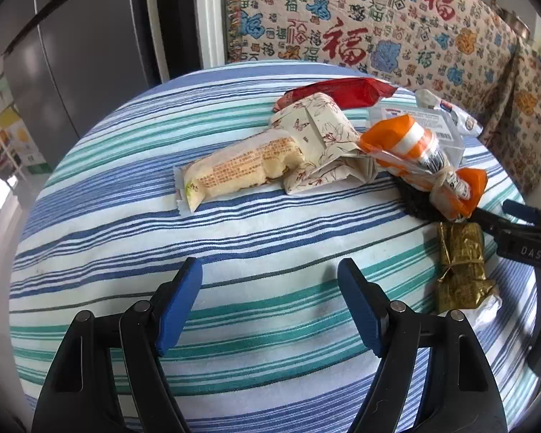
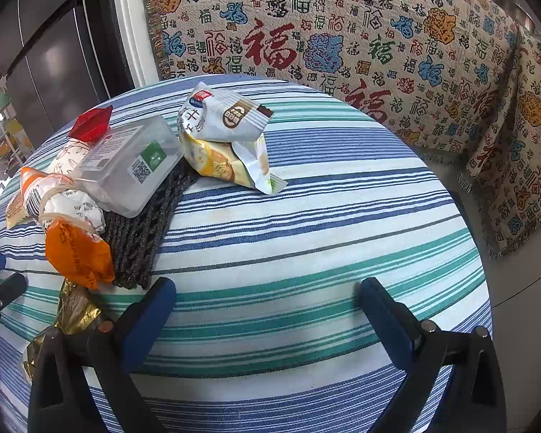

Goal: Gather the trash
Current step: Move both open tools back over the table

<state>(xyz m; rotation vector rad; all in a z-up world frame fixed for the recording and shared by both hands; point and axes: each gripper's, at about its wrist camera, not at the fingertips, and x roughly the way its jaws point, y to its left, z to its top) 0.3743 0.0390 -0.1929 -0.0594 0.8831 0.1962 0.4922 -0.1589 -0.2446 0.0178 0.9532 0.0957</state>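
Observation:
Trash lies on a striped tablecloth (image 1: 234, 238). In the left wrist view I see a cream bread wrapper (image 1: 234, 173), a folded floral paper (image 1: 321, 140), a red wrapper (image 1: 342, 93), an orange-and-white packet (image 1: 414, 151) and a gold foil wrapper (image 1: 461, 267). My left gripper (image 1: 270, 270) is open and empty, short of the bread wrapper. In the right wrist view a clear plastic box (image 2: 126, 166), white-and-yellow snack bags (image 2: 227, 137), the orange packet (image 2: 75, 249), a dark mesh mat (image 2: 144, 227) and the gold foil (image 2: 75, 310) show. My right gripper (image 2: 267, 288) is open and empty.
A patterned throw covers the sofa (image 1: 378, 21) behind the table and to the right (image 2: 505, 137). A grey fridge (image 1: 72, 47) stands at the back left. The right gripper's body shows at the right edge of the left wrist view (image 1: 523, 238).

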